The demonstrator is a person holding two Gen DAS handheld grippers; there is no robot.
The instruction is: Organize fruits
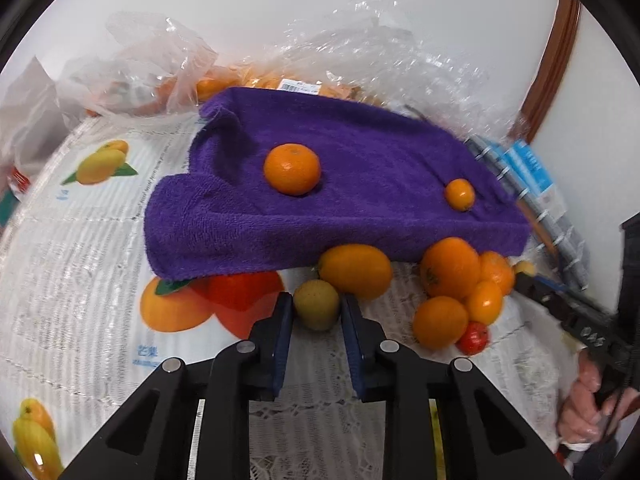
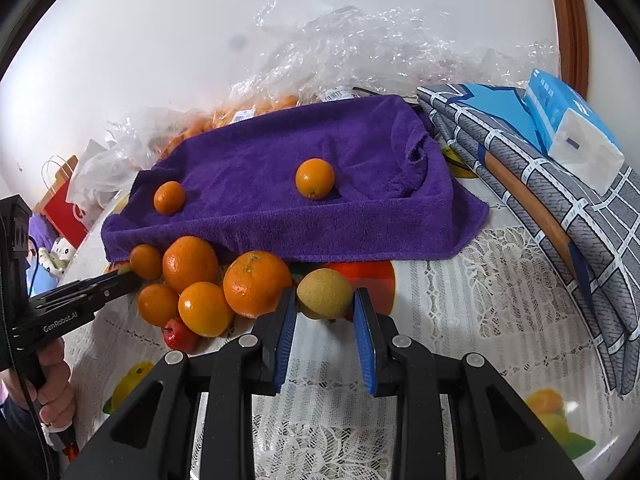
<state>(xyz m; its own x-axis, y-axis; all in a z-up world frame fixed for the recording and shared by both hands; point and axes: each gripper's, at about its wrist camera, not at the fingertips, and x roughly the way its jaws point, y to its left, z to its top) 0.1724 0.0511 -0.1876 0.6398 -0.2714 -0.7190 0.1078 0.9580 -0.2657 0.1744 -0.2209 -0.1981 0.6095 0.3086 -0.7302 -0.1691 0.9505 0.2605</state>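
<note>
— Which fruit are they on?

— A brownish-green fruit [image 1: 316, 312], lying on the tablecloth [image 1: 60, 280] just in front of the purple towel [image 1: 360, 168], by its near edge. The left gripper [image 1: 316, 300] has its jaws apart, with that fruit in the gap at the tips. Whether the pads press on it, I can't tell.

— And the other hand?

— The right wrist view looks much the same. The right gripper [image 2: 325, 298] has its jaws apart too, and a brownish-green fruit [image 2: 325, 294] sits between the tips, again just in front of the towel. I can't make out any contact there either.

— What's around it?

— A heap of oranges [image 2: 190, 264] lies against the towel's front edge, with a small red fruit [image 2: 178, 334] at the heap's near side. On top of the towel sit a larger orange [image 2: 315, 178] and a smaller orange [image 2: 169, 198], well apart. Behind the towel are crumpled plastic bags [image 2: 340, 40] with more orange fruit inside. Beside the towel is a grey checked cloth [image 2: 560, 208], and a blue tissue pack [image 2: 572, 128] rests on it.
</note>
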